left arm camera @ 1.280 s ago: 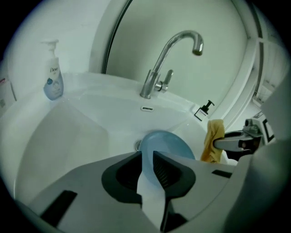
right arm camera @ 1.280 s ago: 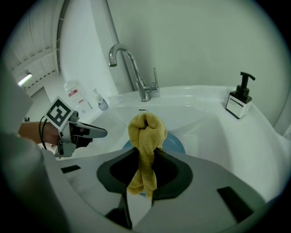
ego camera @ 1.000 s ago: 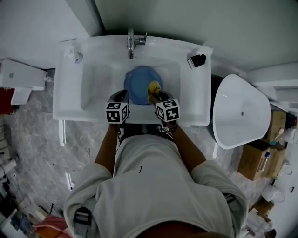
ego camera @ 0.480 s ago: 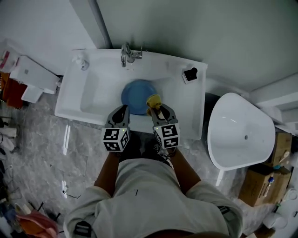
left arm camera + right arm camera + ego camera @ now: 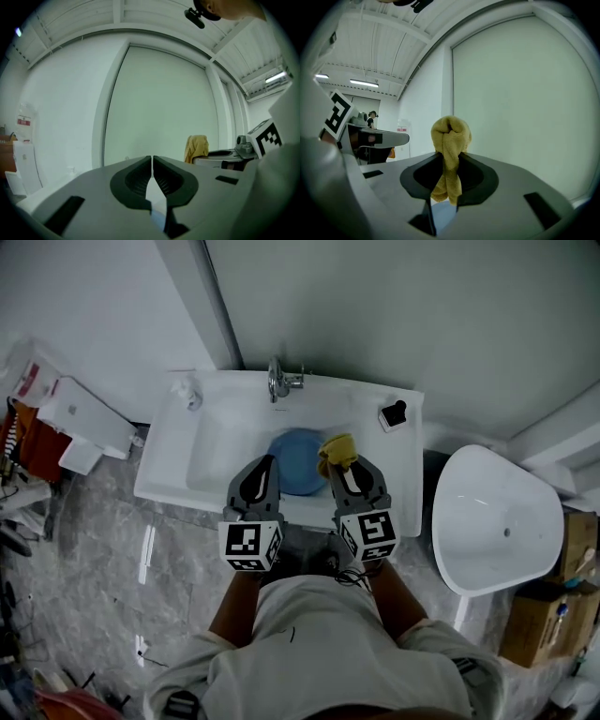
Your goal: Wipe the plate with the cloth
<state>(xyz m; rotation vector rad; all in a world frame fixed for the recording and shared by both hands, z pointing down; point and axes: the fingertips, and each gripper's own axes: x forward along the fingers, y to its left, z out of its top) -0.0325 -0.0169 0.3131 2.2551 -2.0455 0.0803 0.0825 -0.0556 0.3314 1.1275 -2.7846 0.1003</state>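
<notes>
A blue plate (image 5: pixel 293 459) lies in the basin of the white sink (image 5: pixel 216 439), partly hidden by both grippers. My right gripper (image 5: pixel 339 459) is shut on a bunched yellow cloth (image 5: pixel 336 451) and held up over the plate's right edge. In the right gripper view the cloth (image 5: pixel 449 154) sticks up between the jaws and the gripper (image 5: pixel 447 161) points at the wall. My left gripper (image 5: pixel 262 468) is shut with nothing in it, raised over the plate's left edge; in its own view the gripper (image 5: pixel 153 161) faces the wall and the cloth (image 5: pixel 197 147) shows at the right.
A chrome tap (image 5: pixel 278 381) stands at the sink's back rim. A small dark object (image 5: pixel 394 413) sits on the sink's right back corner. A white toilet (image 5: pixel 497 524) stands to the right, and cardboard boxes (image 5: pixel 544 615) lie beyond it.
Both grippers have risen from the sink and tilted up toward the wall. The head view has shifted, so the sink sits more central.
</notes>
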